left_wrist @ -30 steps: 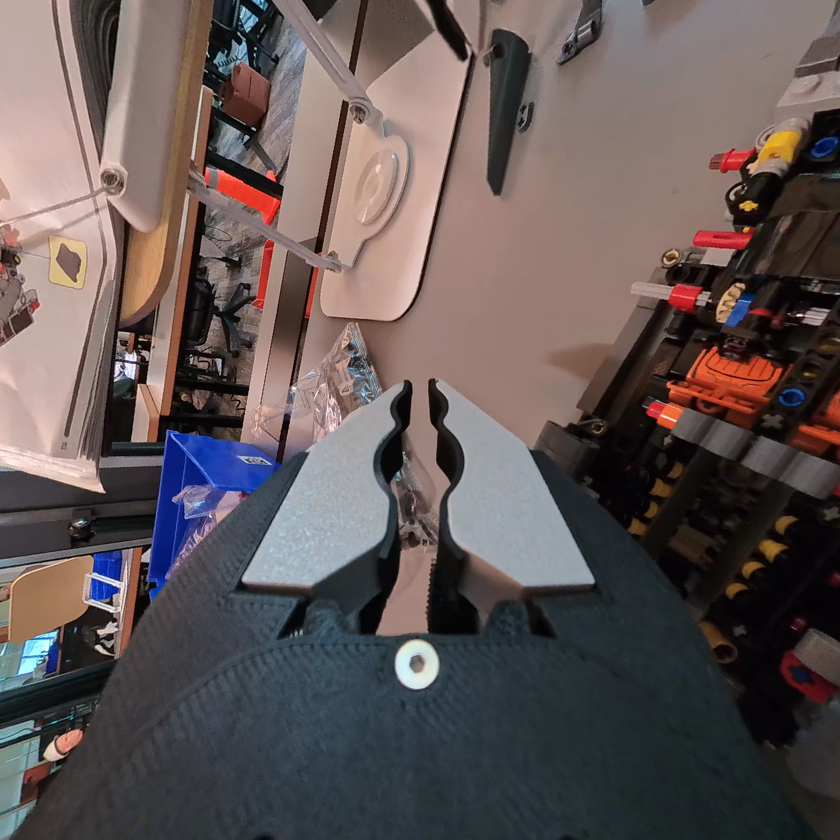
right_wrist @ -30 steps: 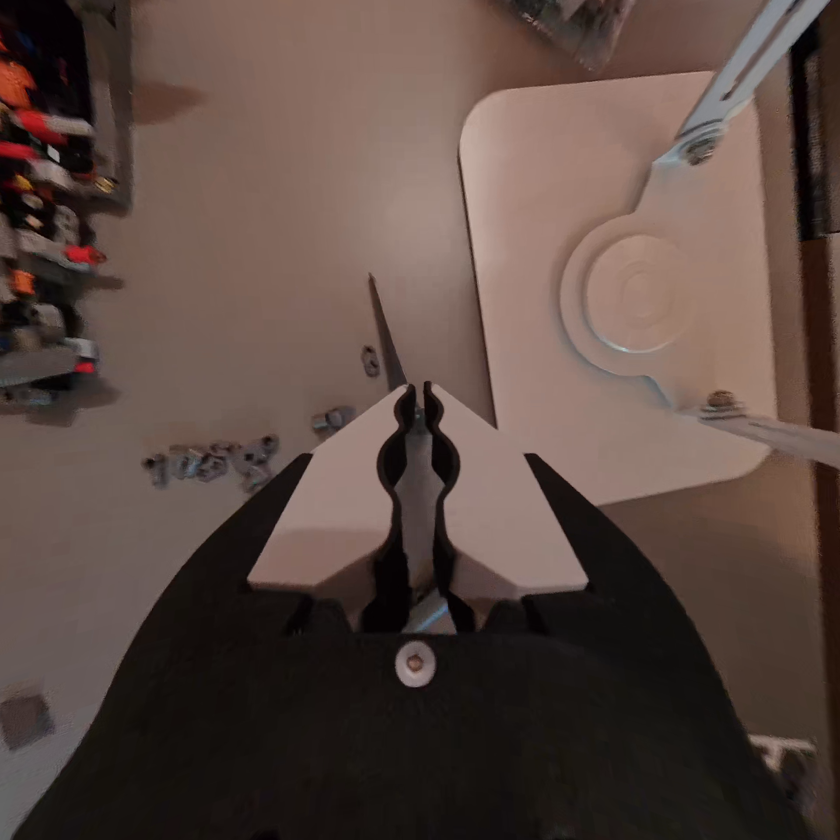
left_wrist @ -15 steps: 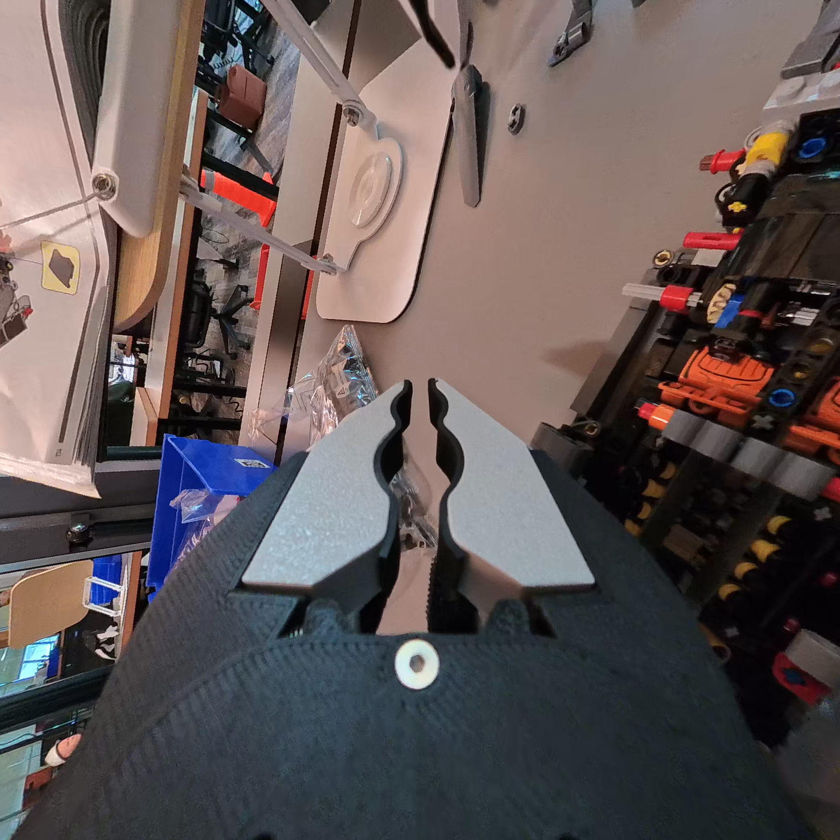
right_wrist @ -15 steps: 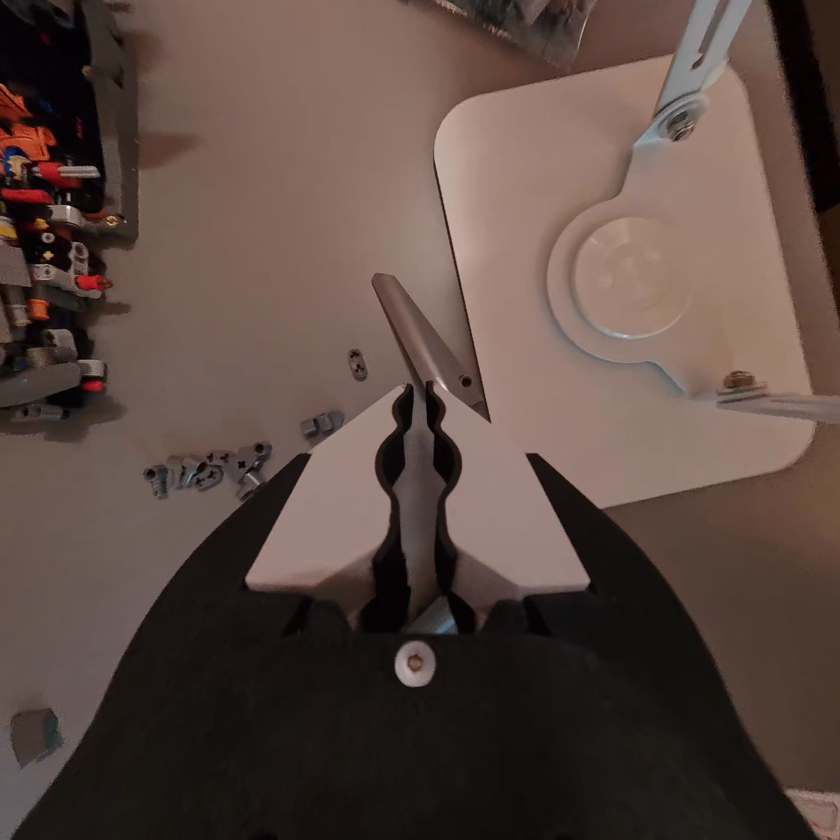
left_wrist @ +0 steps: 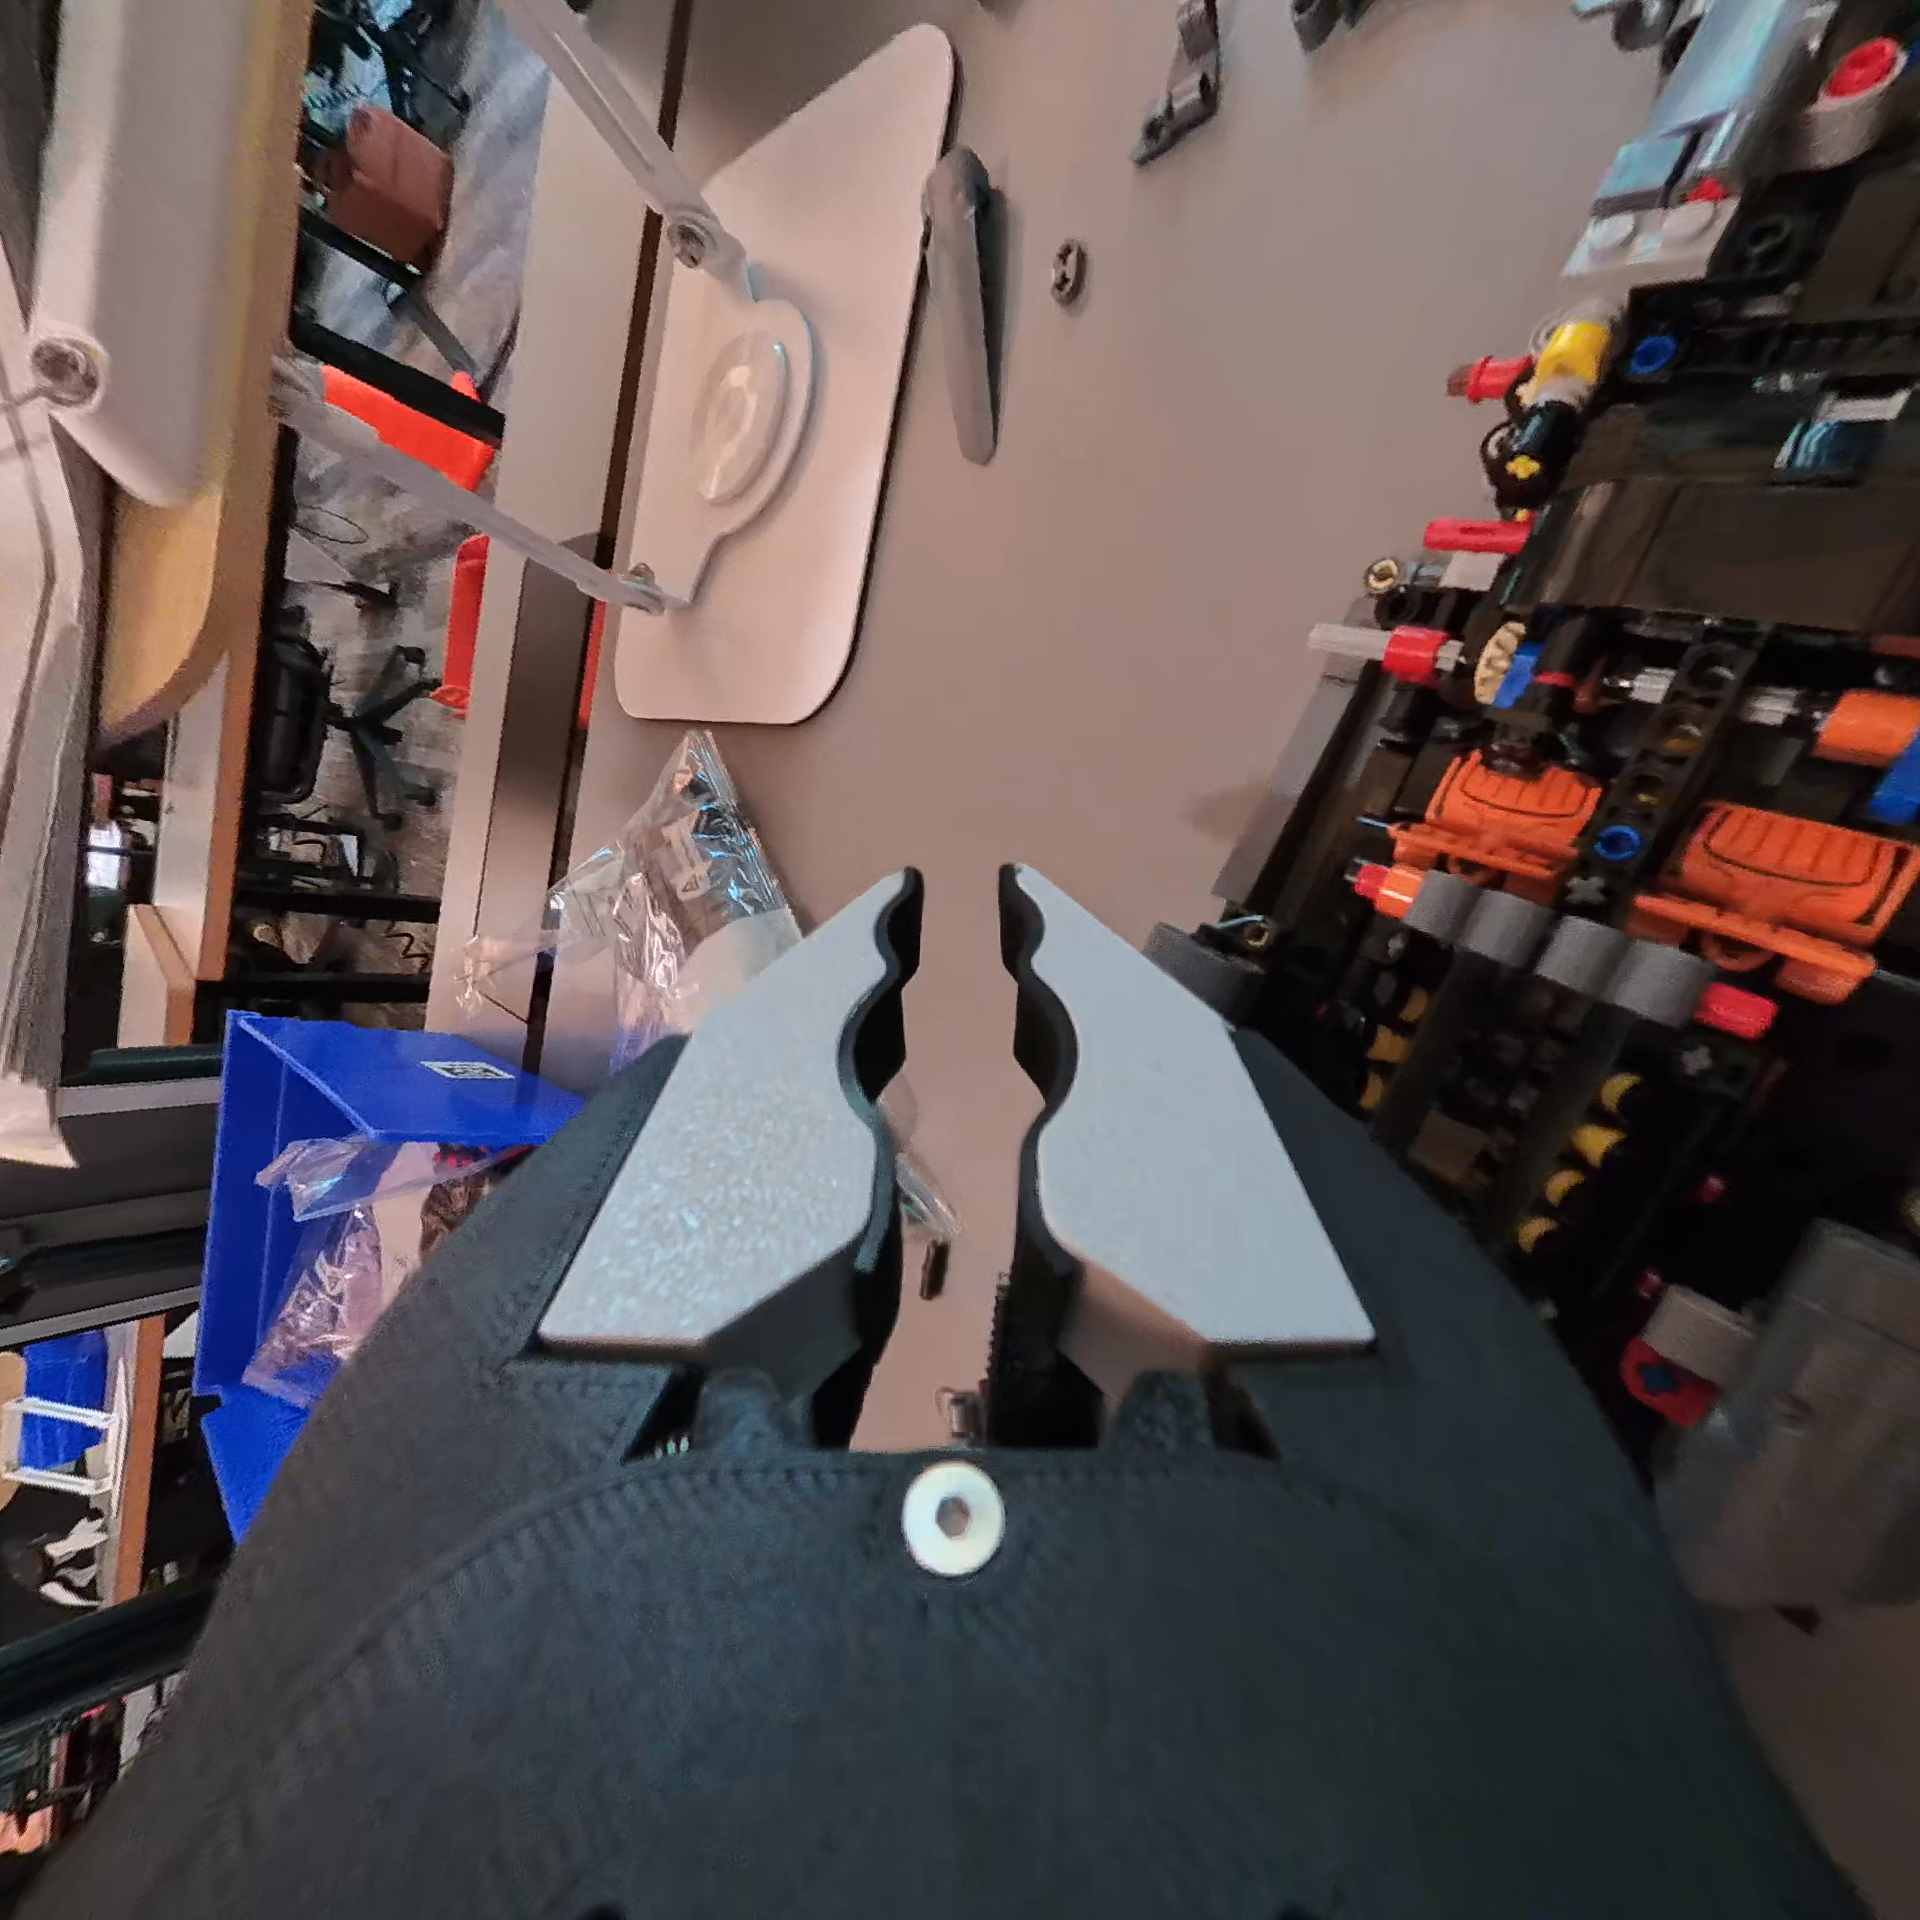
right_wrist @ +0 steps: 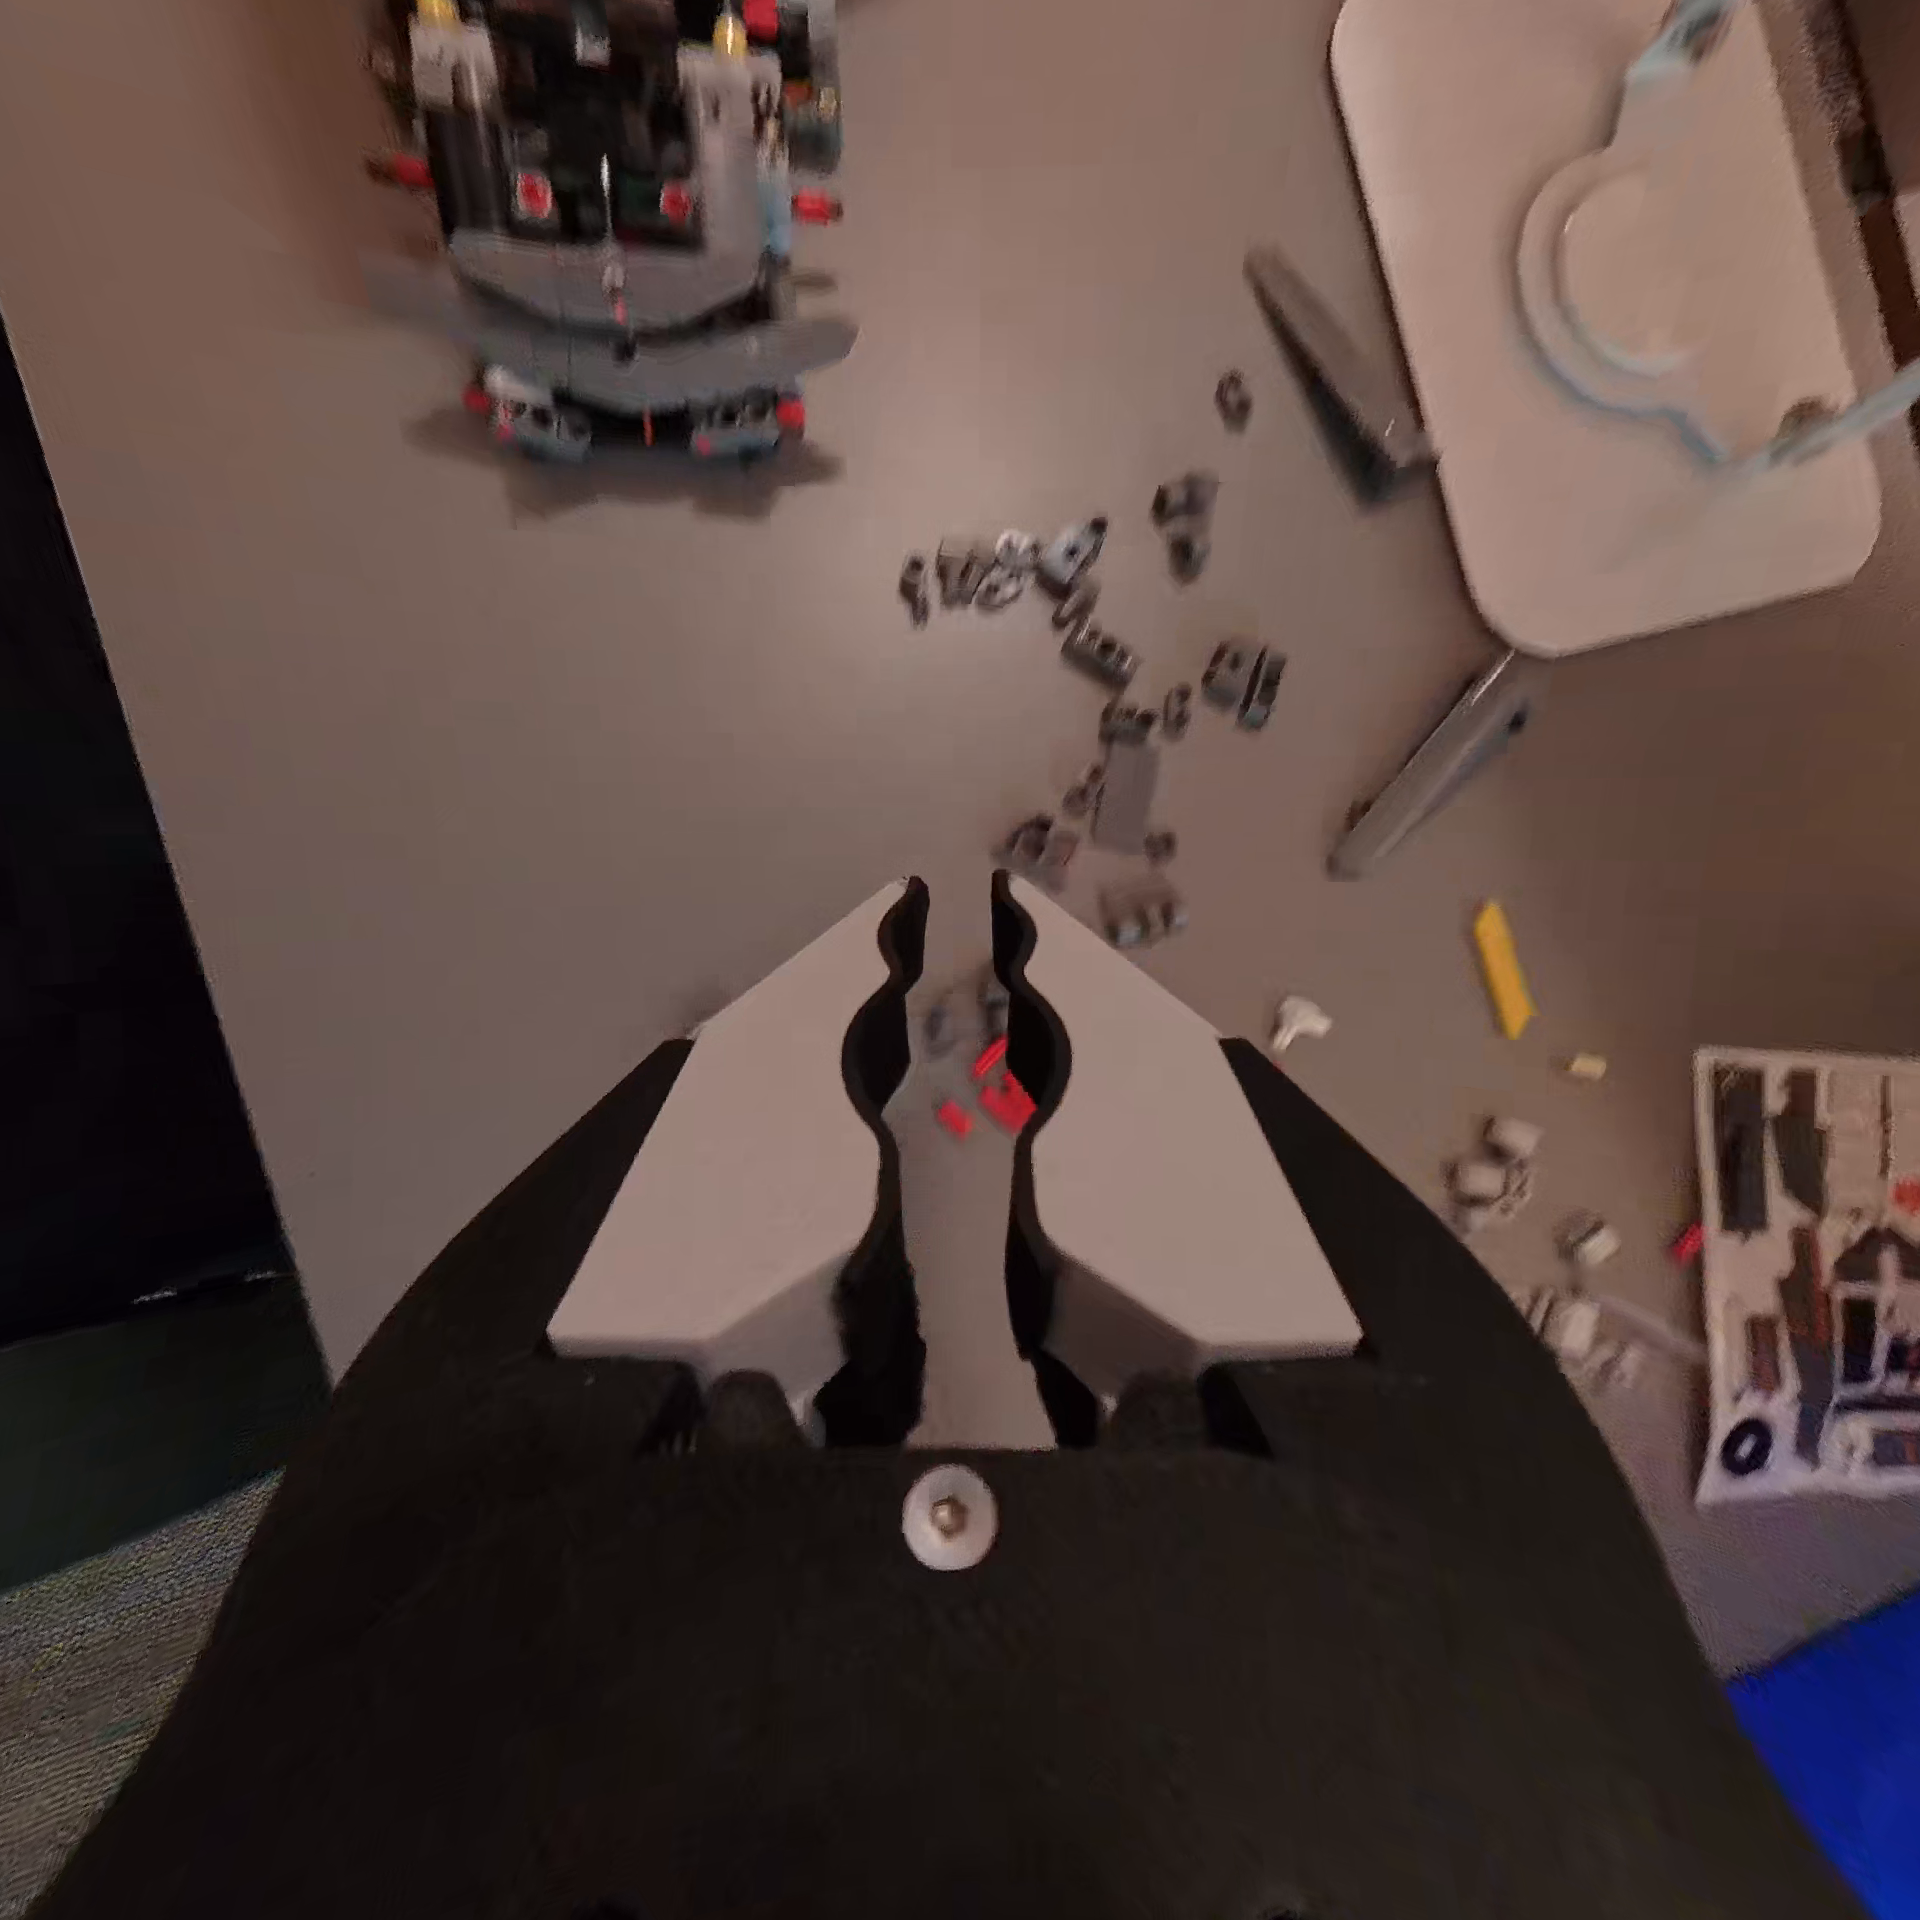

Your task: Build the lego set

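My left gripper point(left_wrist: 958, 883) is open with nothing between its pads; it hovers over bare table beside a large black, grey and orange brick-built model point(left_wrist: 1662, 831). My right gripper point(right_wrist: 951, 888) is open and holds nothing, high above the table in a blurred view. A long grey panel piece point(right_wrist: 1330, 374) lies on the table against the white base plate point(right_wrist: 1621, 540); it also shows in the left wrist view point(left_wrist: 966, 312). Loose grey pieces point(right_wrist: 1091, 644) lie scattered ahead of the right gripper, and small red pieces point(right_wrist: 987, 1101) lie on the table under its jaws.
The model also shows far off in the right wrist view point(right_wrist: 623, 260). A second long grey piece point(right_wrist: 1434, 769), a yellow piece point(right_wrist: 1503, 971) and a printed sheet point(right_wrist: 1808, 1268) lie at right. A clear plastic bag point(left_wrist: 644, 914) and a blue bin point(left_wrist: 343, 1143) sit left of my left gripper. About 30 cm separates my left fingertips from my right. From either gripper's tips it is about 20 cm to the long grey panel piece point(right_wrist: 1330, 374). Seen from the left wrist view point(left_wrist: 980, 298) as well.
My right gripper was shut on the long grey panel piece, set it down by the white base plate, opened and pulled back and up. My left gripper's jaws opened a little wider.
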Demonstrator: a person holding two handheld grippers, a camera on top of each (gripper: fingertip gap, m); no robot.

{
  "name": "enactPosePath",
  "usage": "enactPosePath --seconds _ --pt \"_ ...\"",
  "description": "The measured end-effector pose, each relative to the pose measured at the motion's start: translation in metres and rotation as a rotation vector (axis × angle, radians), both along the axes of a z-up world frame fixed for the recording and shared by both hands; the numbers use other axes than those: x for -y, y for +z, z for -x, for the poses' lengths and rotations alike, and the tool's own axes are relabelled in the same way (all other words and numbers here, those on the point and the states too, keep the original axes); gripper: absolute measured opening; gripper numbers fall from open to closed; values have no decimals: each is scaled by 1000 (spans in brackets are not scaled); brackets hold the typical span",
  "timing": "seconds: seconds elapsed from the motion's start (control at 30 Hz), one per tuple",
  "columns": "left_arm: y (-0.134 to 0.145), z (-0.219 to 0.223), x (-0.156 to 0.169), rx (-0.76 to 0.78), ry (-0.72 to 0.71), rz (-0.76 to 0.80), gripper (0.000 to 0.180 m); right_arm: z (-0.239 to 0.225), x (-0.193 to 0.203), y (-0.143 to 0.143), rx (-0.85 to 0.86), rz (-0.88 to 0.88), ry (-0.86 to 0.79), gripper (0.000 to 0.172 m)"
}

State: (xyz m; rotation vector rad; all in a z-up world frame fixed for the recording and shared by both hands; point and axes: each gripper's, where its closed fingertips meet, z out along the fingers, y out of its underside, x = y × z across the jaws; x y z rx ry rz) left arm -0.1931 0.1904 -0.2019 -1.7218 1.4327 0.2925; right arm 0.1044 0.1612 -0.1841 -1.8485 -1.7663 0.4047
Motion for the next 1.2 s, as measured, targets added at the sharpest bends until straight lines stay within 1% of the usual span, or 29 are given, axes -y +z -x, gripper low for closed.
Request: enactPosePath --seconds 0.13,0.27,0.33,0.4,0.47,0.5,0.57,0.67,0.8,0.9,0.97,1.07,1.2 --pt "-5 1 3 14 -10 35 11 -36 35 -24 57 -6 -69 5" --pt "-9 0 1 0 -14 26 9 -69 59 -28 27 -38 -174 3" --pt "-11 -2 0 -6 -16 25 9 -81 65 -27 -7 -57 -242 6" --pt "-15 -2 1 -25 -17 31 9 -85 73 -29 -35 -64 -268 9" --pt "-17 -2 1 -32 -17 38 8 -80 86 -38 -30 -57 -235 8" --pt "-19 -2 2 -34 -19 43 8 -74 92 -42 -26 -58 -218 10" --pt "-20 -2 2 -38 -17 51 7 -64 92 -47 -27 -64 -242 18" --pt "-21 -1 3 -35 -16 57 7 -54 85 -54 -22 -82 -292 14" --pt "-21 -1 3 -39 -20 57 6 -40 78 -67 -23 -74 -340 20" --pt "-21 -1 4 -42 -25 56 6 -33 75 -68 -33 -108 -360 22" --pt "-21 1 4 -53 -22 53 7 -35 72 -69 -22 -136 -381 18" --pt "-21 2 4 -60 -19 53 7 -39 72 -72 -11 -132 -408 11" --pt "-23 1 5 -62 -23 61 3 -40 67 -77 5 -151 -422 7"
